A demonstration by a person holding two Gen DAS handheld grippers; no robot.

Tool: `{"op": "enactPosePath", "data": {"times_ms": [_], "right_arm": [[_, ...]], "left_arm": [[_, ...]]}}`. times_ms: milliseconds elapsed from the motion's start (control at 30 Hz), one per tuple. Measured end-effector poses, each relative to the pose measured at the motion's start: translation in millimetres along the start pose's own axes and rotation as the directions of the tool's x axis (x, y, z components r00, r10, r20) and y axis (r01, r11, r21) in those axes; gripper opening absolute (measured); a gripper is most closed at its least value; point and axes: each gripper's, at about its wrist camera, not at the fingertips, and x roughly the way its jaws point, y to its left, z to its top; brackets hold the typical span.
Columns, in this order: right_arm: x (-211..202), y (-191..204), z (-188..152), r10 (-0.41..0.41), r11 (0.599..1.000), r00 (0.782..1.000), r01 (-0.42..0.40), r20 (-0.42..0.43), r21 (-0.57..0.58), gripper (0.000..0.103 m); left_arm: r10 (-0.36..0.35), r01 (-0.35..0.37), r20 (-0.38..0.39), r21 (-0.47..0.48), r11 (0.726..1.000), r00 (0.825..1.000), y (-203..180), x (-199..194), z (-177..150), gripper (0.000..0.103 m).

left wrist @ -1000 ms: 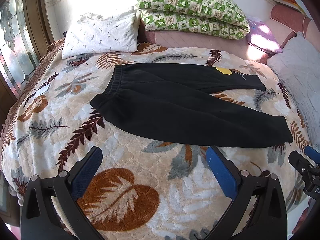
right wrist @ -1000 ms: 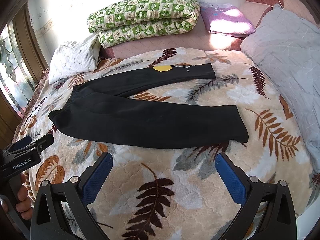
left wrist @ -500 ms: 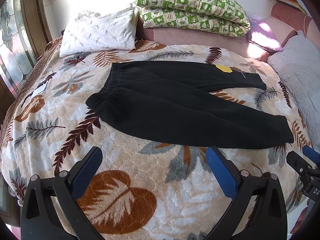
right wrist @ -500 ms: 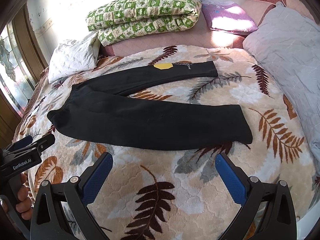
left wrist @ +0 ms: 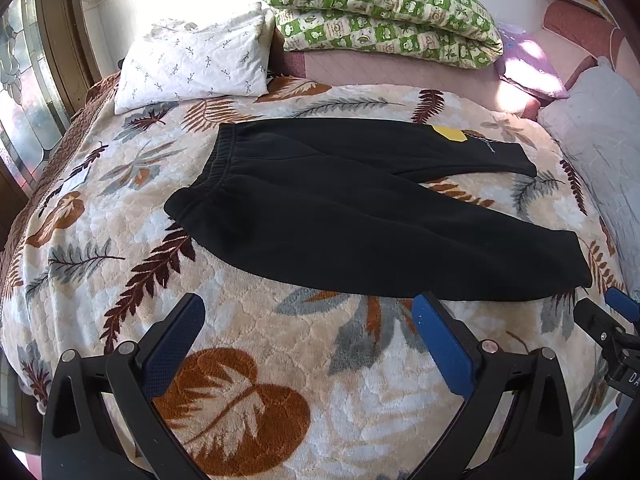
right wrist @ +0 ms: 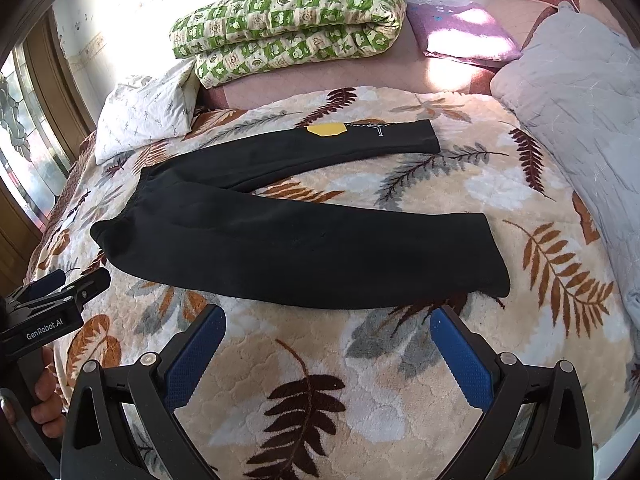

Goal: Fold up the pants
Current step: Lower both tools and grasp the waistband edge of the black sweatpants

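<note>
Black pants [left wrist: 328, 204] [right wrist: 280, 240] lie flat on the leaf-patterned blanket [left wrist: 248, 340], waistband to the left and both legs spread apart toward the right. The far leg carries a yellow patch [right wrist: 326, 129]. My left gripper [left wrist: 308, 316] hovers open over bare blanket just short of the near leg's lower edge, nothing between its blue pads. My right gripper [right wrist: 326, 328] is open too, just short of the near leg towards its cuff. Each gripper shows at the edge of the other's view: the right one [left wrist: 608, 320] and the left one [right wrist: 60, 292], held by a hand.
A white pillow [left wrist: 192, 68] and a folded green checked quilt [left wrist: 384, 12] lie at the head of the bed. A purple cushion [right wrist: 460, 32] and a grey quilt [right wrist: 580, 92] sit at the right. A window with a wooden frame [left wrist: 44, 80] stands at the left.
Both grippers have edged forward toward the pants and stayed open. The pants have not moved.
</note>
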Motion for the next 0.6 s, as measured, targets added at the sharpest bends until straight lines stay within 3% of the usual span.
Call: {"op": "enactPosePath", "data": {"times_ms": [167,367,600], "right_arm": [[-1.9,-9.9,18.4,-0.004,1.0,1.0,0.004,0.017,-0.006,0.103],[-3.4,-21.1,47.5,-0.004,1.0,0.999,0.004,0.051,-0.009,0.103],[16.3,-65.0,109.5,0.083,0.995,0.995,-0.086,0.054,0.046,0.103]], "left_arm": [[0.016,-0.016,-0.03,0.01,1.0,0.999,0.3,8.3,11.7,0.103],[0.037,-0.037,-0.008,0.018,0.999,0.999,1.2,12.6,26.3,0.103],[-0.012,0.011,-0.119,-0.006,1.0,0.993,29.3,37.2,74.6,0.103]]}}
